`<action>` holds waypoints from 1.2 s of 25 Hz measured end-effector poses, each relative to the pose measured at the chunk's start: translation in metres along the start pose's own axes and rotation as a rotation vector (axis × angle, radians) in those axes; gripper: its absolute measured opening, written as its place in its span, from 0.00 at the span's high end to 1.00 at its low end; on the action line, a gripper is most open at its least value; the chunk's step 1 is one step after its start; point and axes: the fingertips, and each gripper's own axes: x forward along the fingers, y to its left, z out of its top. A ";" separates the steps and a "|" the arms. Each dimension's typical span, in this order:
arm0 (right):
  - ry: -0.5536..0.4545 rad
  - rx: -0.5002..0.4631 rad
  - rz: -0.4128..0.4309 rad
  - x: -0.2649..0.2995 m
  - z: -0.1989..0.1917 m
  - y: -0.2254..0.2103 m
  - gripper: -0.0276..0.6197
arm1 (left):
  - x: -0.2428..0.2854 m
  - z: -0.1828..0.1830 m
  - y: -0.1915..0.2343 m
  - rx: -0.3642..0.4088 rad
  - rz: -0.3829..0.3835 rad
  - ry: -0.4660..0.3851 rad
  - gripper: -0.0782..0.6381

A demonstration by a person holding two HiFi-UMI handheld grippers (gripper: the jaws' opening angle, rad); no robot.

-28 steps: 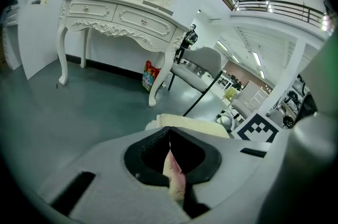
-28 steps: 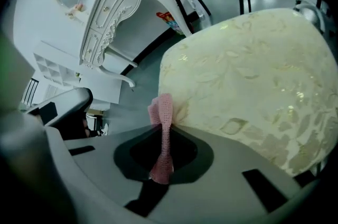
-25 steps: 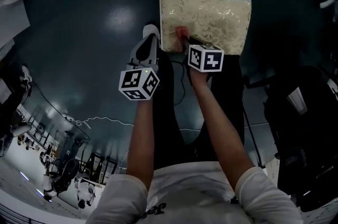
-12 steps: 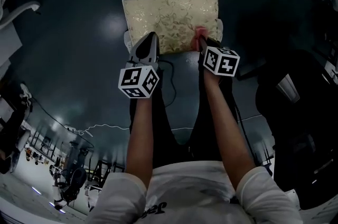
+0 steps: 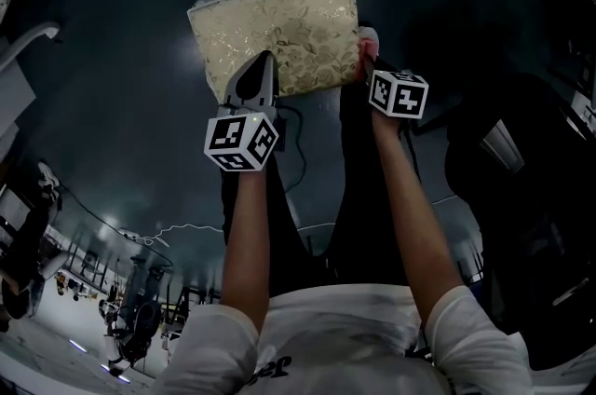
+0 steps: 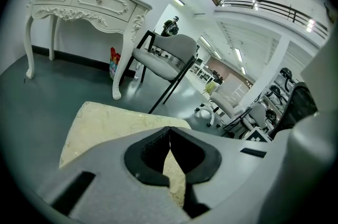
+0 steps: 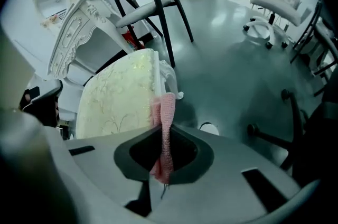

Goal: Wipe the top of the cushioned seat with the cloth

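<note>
While my right claw [image 7: 165,132] pinches the cloth [image 7: 166,106], the cushioned seat [image 7: 116,96] stretches leftward from it; left claw [image 6: 169,129] pressed together.

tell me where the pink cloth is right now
The pink cloth is pinched in the right gripper, at the right-hand edge of the cushioned seat in the head view.

Head view dim; gripper views bright, ceiling strips [image 6: 238,54] overhead; fisheye warp, vignette, edges prob. soft.
</note>
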 end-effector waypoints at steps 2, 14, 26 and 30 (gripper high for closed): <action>0.007 0.010 -0.014 0.005 0.002 -0.003 0.92 | -0.001 0.000 0.002 -0.001 0.001 0.002 0.87; -0.012 0.022 0.325 -0.001 -0.029 0.206 0.92 | -0.076 0.026 0.099 0.003 0.124 -0.043 0.87; 0.073 -0.115 0.411 0.098 -0.091 0.354 0.92 | -0.141 0.016 0.191 -0.043 0.231 -0.069 0.87; 0.043 -0.130 0.390 0.082 -0.090 0.338 0.92 | -0.141 0.013 0.179 -0.048 0.224 -0.067 0.87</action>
